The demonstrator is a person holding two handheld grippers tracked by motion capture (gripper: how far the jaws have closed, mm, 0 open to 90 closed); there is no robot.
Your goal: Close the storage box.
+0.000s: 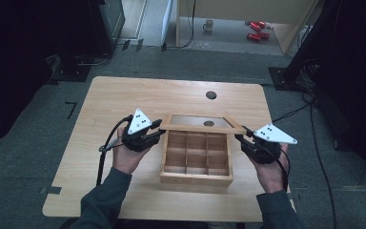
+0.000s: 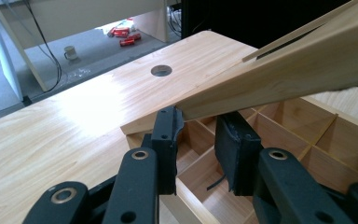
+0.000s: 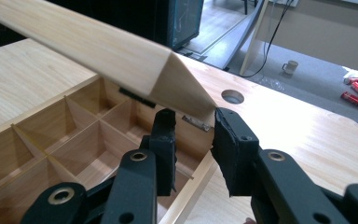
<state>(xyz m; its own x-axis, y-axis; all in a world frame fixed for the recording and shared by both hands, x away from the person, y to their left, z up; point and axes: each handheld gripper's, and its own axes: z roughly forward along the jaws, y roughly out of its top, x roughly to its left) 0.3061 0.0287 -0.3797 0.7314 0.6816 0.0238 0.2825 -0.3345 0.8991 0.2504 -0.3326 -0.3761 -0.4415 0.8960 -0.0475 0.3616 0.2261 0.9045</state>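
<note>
A wooden box (image 1: pixel 196 177) divided into several compartments stands in the middle of the table. Its framed lid (image 1: pixel 200 128) is tilted up from the far hinge side. My left gripper (image 1: pixel 158 135) is at the lid's front left corner and my right gripper (image 1: pixel 240 138) at its front right corner. In the left gripper view the jaws (image 2: pixel 198 126) close on the end of the lid (image 2: pixel 298 70) above the compartments (image 2: pixel 326 154). In the right gripper view the jaws (image 3: pixel 195 123) clamp the lid's corner (image 3: pixel 182 88) over the box (image 3: pixel 51 154).
The light wooden table (image 1: pixel 124 95) has a round cable hole (image 1: pixel 211 95) behind the box. On the floor beyond stand a mug (image 1: pixel 208 25) and red cans (image 1: pixel 256 29). Cables run along the floor at the right (image 1: pixel 314 143).
</note>
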